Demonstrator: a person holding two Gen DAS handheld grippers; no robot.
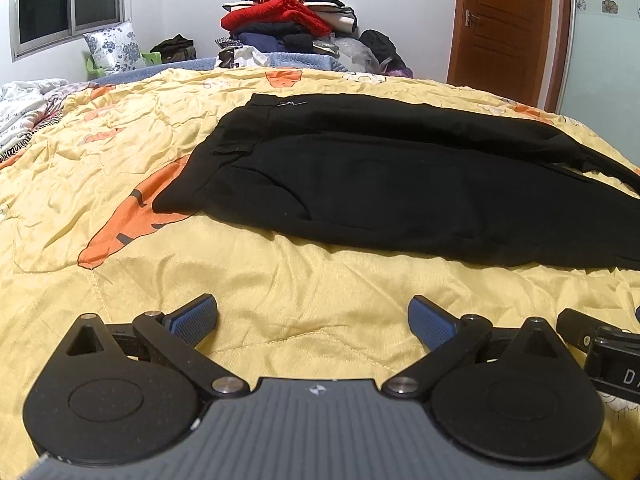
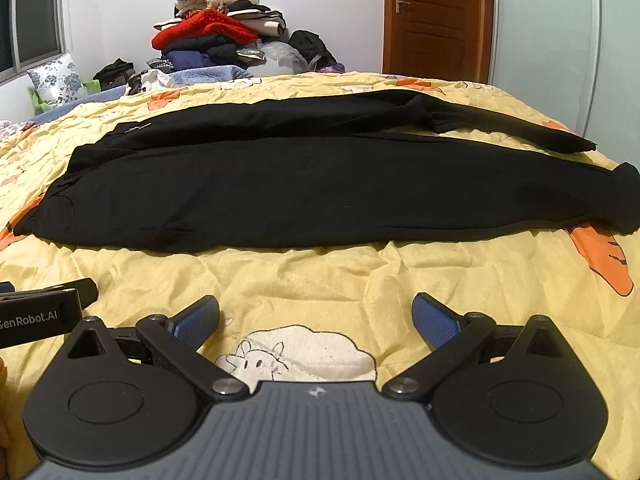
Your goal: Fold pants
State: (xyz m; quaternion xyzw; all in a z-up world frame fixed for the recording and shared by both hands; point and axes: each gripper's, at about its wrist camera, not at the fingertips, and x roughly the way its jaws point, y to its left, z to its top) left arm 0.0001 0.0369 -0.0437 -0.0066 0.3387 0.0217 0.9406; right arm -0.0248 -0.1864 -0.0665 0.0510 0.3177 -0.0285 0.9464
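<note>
A bed is covered by a wrinkled yellow quilt (image 1: 280, 292) printed with orange shapes and a white sheep (image 2: 296, 354). Black pants (image 2: 280, 184) are laid flat across the middle of the bed, waist toward its left edge, legs stretched toward the right edge. The left gripper (image 1: 313, 322) and right gripper (image 2: 316, 320) are held over the near edge, well apart from the pants, each with fingers spread wide and nothing between them. Beyond the far edge, a pile of clothes (image 1: 288, 16), a flowered pillow (image 1: 114, 46), a window (image 1: 68, 0) and a brown door (image 2: 436, 16) are seen against white walls.
</note>
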